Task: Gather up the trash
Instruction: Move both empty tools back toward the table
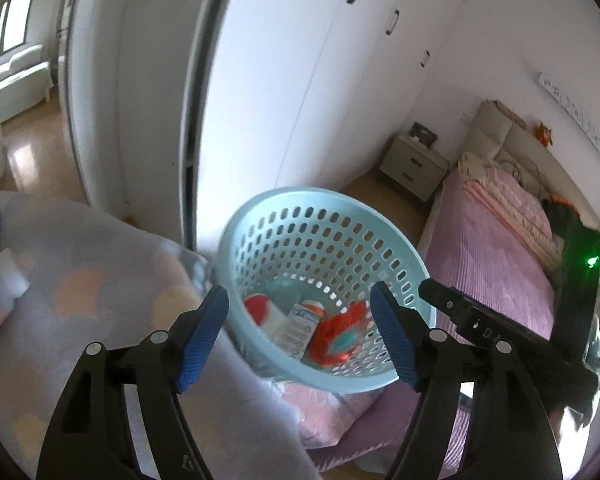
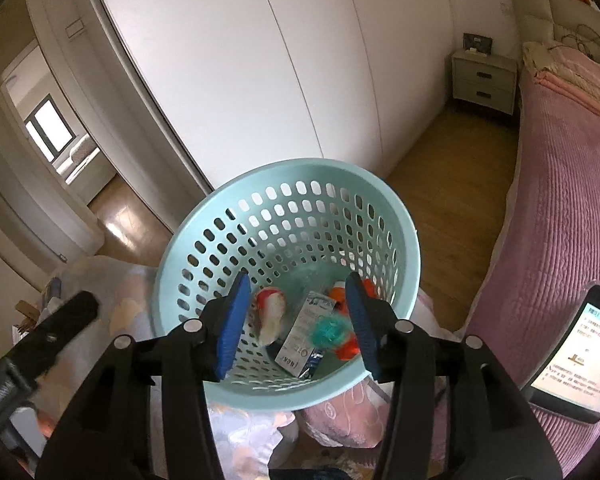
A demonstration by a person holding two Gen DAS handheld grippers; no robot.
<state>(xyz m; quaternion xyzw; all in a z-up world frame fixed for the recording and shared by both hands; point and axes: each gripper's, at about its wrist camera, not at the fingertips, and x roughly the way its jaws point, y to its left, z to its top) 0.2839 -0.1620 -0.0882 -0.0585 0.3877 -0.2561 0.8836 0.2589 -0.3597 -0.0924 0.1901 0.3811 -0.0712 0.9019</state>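
A pale teal perforated basket point(image 1: 300, 208) point(image 2: 204, 216) rests on bedding. Inside lie a white carton point(image 1: 296, 328) point(image 2: 300, 340), a red and white wrapper point(image 1: 260, 308) point(image 2: 270, 312) and an orange and teal wrapper point(image 1: 340, 336) point(image 2: 332, 330). My left gripper point(image 1: 300, 338) is open and empty, just in front of the basket's near rim. My right gripper point(image 2: 296, 324) is open and empty above the basket's mouth. The right gripper's tip also shows in the left wrist view point(image 1: 452, 300). The left gripper's tip also shows in the right wrist view point(image 2: 60, 320).
A grey patterned blanket point(image 1: 80, 300) lies at left with small items on it. A pink bed point(image 2: 560, 200) runs along the right. A phone on a stand point(image 2: 572, 352) sits on it. White wardrobes point(image 2: 260, 60), a nightstand point(image 2: 484, 80) and a doorway point(image 2: 60, 132) stand behind.
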